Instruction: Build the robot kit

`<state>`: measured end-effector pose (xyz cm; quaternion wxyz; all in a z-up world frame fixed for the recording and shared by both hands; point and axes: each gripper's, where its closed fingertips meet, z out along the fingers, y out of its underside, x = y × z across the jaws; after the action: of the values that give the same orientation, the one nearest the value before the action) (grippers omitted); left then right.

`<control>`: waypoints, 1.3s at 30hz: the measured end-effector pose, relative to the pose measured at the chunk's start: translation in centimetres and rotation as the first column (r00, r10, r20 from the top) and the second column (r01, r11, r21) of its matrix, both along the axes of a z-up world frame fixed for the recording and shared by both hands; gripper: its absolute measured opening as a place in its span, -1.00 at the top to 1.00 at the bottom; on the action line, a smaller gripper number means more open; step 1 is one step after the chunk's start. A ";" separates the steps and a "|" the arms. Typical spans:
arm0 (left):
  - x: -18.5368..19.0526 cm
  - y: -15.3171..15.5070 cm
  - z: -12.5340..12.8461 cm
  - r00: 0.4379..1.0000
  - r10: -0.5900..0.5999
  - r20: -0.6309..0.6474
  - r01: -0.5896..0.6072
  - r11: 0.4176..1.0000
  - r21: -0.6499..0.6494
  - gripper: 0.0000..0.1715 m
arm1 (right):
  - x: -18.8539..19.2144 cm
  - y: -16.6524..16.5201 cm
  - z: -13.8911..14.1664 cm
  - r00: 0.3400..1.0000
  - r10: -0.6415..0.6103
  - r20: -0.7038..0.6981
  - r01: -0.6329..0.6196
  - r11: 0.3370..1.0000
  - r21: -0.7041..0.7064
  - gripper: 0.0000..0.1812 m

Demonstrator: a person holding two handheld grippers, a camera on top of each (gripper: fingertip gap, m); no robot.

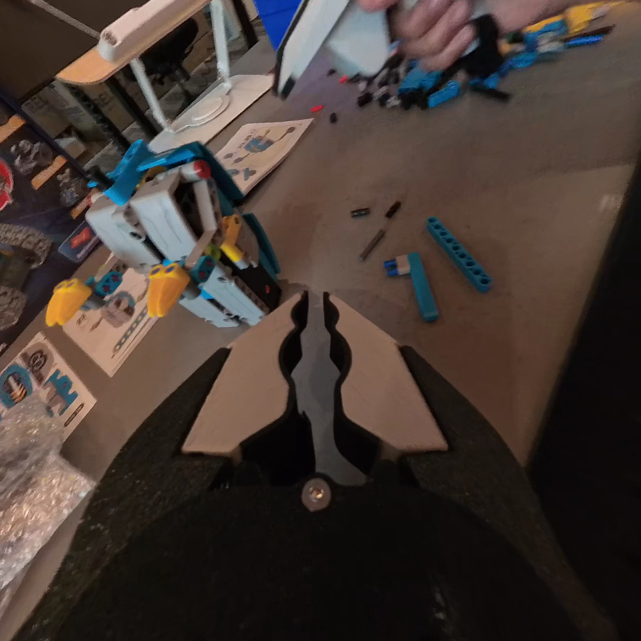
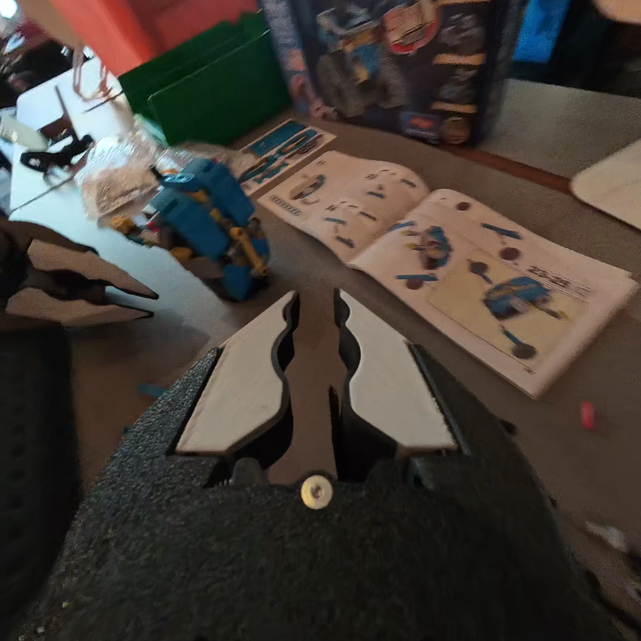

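Observation:
My left gripper (image 1: 315, 295) hangs low over the brown table with its fingers almost together and nothing between them. A toy brick model (image 1: 180, 242) in blue, white and yellow stands just left of its tips. Two loose blue beams (image 1: 458, 258) lie to its right. My right gripper (image 2: 315, 298) is open by a narrow gap and empty. It points at the table between the model (image 2: 208, 225) and an open instruction booklet (image 2: 451, 270). The left gripper (image 2: 149, 305) shows at the left edge of the right wrist view. The right gripper (image 1: 333, 45), held by a hand, shows at the top of the left wrist view.
A pile of loose blue and black parts (image 1: 451, 83) lies at the far right. Black pins (image 1: 360, 212) and a grey axle (image 1: 373, 244) lie near the beams. A white lamp base (image 1: 208, 104), a green box (image 2: 215, 90), a toy box (image 2: 399, 69) and a plastic bag (image 2: 118, 173) ring the table. Across from one pair of fingers to the other is roughly 20 centimeters. It is some 8 centimeters from my left tips to the grey axle (image 1: 373, 244).

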<state>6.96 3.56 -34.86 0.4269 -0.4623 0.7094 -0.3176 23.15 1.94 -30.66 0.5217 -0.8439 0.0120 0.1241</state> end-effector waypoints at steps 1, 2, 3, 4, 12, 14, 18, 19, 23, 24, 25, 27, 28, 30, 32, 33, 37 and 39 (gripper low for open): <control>-0.1 -0.5 0.2 0.999 -0.032 0.014 0.032 0.999 0.003 0.92 | -1.0 0.3 -0.3 0.999 0.041 0.011 -0.041 0.999 -0.013 0.77; -0.2 -0.7 0.4 0.999 -0.039 0.029 0.039 0.999 0.013 0.93 | -1.7 0.4 -0.7 0.997 0.072 0.020 -0.072 0.997 -0.032 0.77; -0.2 -0.6 0.5 0.999 -0.030 0.036 0.029 0.999 0.024 0.93 | -2.2 0.4 -1.1 0.995 0.092 0.030 -0.090 0.995 -0.051 0.77; -0.1 -0.5 0.4 0.999 -0.020 0.034 0.019 0.999 0.030 0.92 | -2.7 0.4 -1.4 0.994 0.104 0.035 -0.102 0.993 -0.062 0.78; 0.4 0.5 0.8 0.998 0.036 0.055 -0.037 0.999 0.014 0.92 | -2.1 0.1 -2.5 0.976 0.096 0.194 -0.077 0.992 -0.105 0.79; 0.6 0.3 1.3 0.997 0.047 0.063 -0.042 0.996 -0.081 0.92 | -1.1 -0.1 -3.3 0.968 0.071 0.242 -0.038 0.990 -0.137 0.79; 0.7 -0.1 2.0 0.995 0.052 0.084 -0.040 0.991 -0.131 0.92 | -0.9 0.0 -4.1 0.974 0.068 0.214 -0.032 0.985 -0.167 0.78; 0.7 -0.2 1.8 0.995 0.053 0.079 -0.044 0.993 -0.107 0.92 | -1.0 0.0 -4.2 0.975 0.071 0.210 -0.035 0.985 -0.172 0.78; 0.9 -0.7 0.3 0.999 0.050 0.006 -0.050 0.998 -0.034 0.90 | -1.4 0.1 -4.0 0.967 0.088 0.239 -0.049 0.985 -0.166 0.78; 0.9 -0.8 0.0 0.999 0.050 -0.010 -0.050 0.999 -0.016 0.89 | -1.5 0.1 -4.2 0.966 0.092 0.242 -0.050 0.983 -0.174 0.78; 1.0 -0.9 -0.3 0.999 0.046 -0.021 -0.046 0.999 0.000 0.89 | -1.5 0.1 -4.3 0.966 0.096 0.240 -0.053 0.982 -0.181 0.78; 1.1 -0.9 -0.7 0.998 0.043 -0.042 -0.042 0.999 0.016 0.87 | -1.6 0.1 -4.4 0.970 0.100 0.220 -0.060 0.981 -0.183 0.78; 1.1 -0.8 -0.9 0.997 0.047 -0.053 -0.046 0.999 0.017 0.84 | -1.6 0.1 -4.4 0.974 0.099 0.206 -0.062 0.982 -0.179 0.78; 1.2 -0.6 -1.1 0.996 0.056 -0.069 -0.056 0.998 0.007 0.83 | -1.6 0.2 -4.5 0.981 0.095 0.169 -0.064 0.982 -0.180 0.78; 1.2 -0.5 -1.1 0.996 0.050 -0.079 -0.052 0.998 -0.020 0.82 | -1.7 0.2 -4.7 0.987 0.098 0.125 -0.075 0.981 -0.180 0.78; 1.2 -0.5 -1.1 0.996 0.048 -0.080 -0.051 0.998 -0.033 0.82 | -1.9 0.2 -4.7 0.990 0.104 0.094 -0.086 0.981 -0.176 0.78; 1.2 -0.3 -0.7 0.996 0.052 -0.066 -0.057 0.995 -0.079 0.83 | -4.2 0.1 -3.1 0.973 0.152 -0.174 -0.172 0.979 -0.107 0.78; 1.2 -0.1 -0.5 0.997 0.055 -0.060 -0.060 0.993 -0.100 0.83 | -4.7 0.1 -2.1 0.950 0.164 -0.266 -0.186 0.981 -0.059 0.77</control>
<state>8.18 3.42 -35.38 0.3912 -0.5126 0.6906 -0.3275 18.43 2.08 -32.71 0.4668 -0.8392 0.0105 0.2788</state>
